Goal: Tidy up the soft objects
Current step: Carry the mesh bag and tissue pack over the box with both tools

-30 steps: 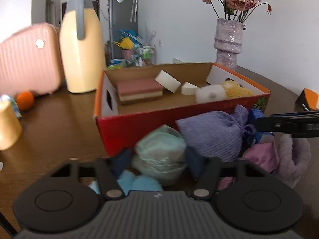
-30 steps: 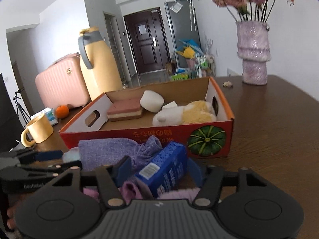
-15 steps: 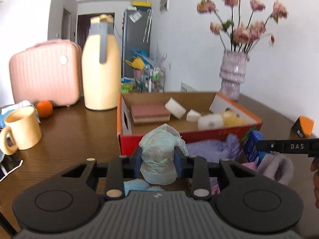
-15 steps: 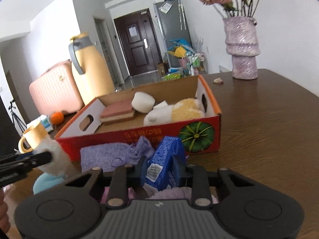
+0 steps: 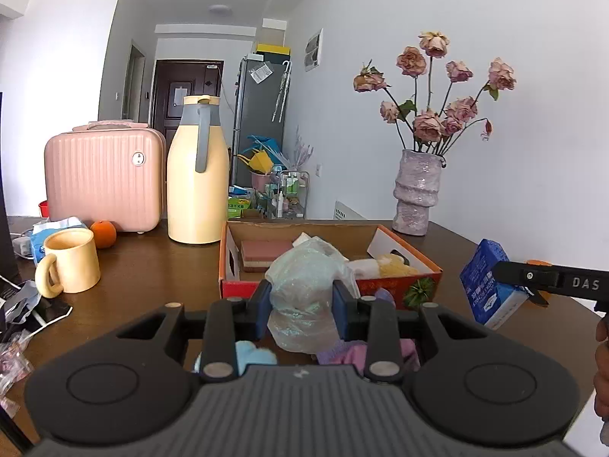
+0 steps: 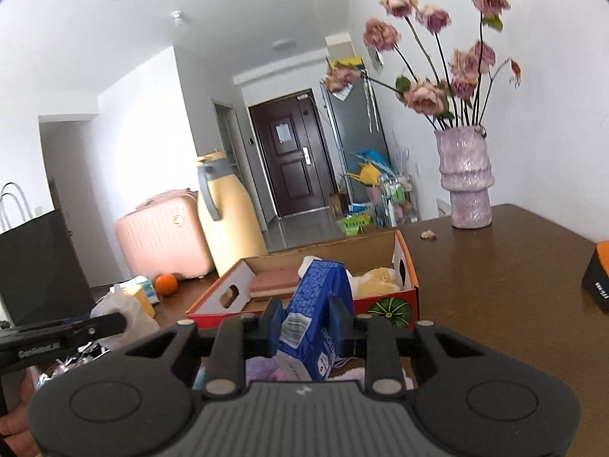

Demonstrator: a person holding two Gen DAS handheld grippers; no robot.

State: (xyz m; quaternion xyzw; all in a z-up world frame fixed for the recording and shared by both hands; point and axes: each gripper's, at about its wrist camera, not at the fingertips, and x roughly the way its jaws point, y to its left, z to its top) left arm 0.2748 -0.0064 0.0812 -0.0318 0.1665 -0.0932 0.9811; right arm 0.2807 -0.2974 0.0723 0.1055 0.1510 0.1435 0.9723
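My left gripper (image 5: pixel 302 304) is shut on a pale green plastic-wrapped soft bundle (image 5: pixel 304 289), held up in front of the red cardboard box (image 5: pixel 327 289). My right gripper (image 6: pixel 306 323) is shut on a blue soft pack (image 6: pixel 314 304), also raised before the box (image 6: pixel 380 304). That blue pack (image 5: pixel 483 285) shows at the right of the left wrist view. Inside the box lie a pink sponge (image 5: pixel 266 251), white foam pieces and a yellow-white plush (image 6: pixel 377 280). Purple and pink soft items (image 5: pixel 350 354) and a light blue one (image 5: pixel 253 354) lie on the table below.
A cream jug (image 5: pixel 198 175), pink case (image 5: pixel 104 179), orange (image 5: pixel 102 233), yellow mug (image 5: pixel 70 261) and tissue pack stand at left on the brown table (image 6: pixel 495 285). A purple vase (image 6: pixel 466 181) with dried roses stands back right. An orange-black box (image 6: pixel 599 276) sits far right.
Both grippers closed on their items and lifted them off the table: the left took the green bundle, the right the blue pack. Both views rose and drew back from the box.
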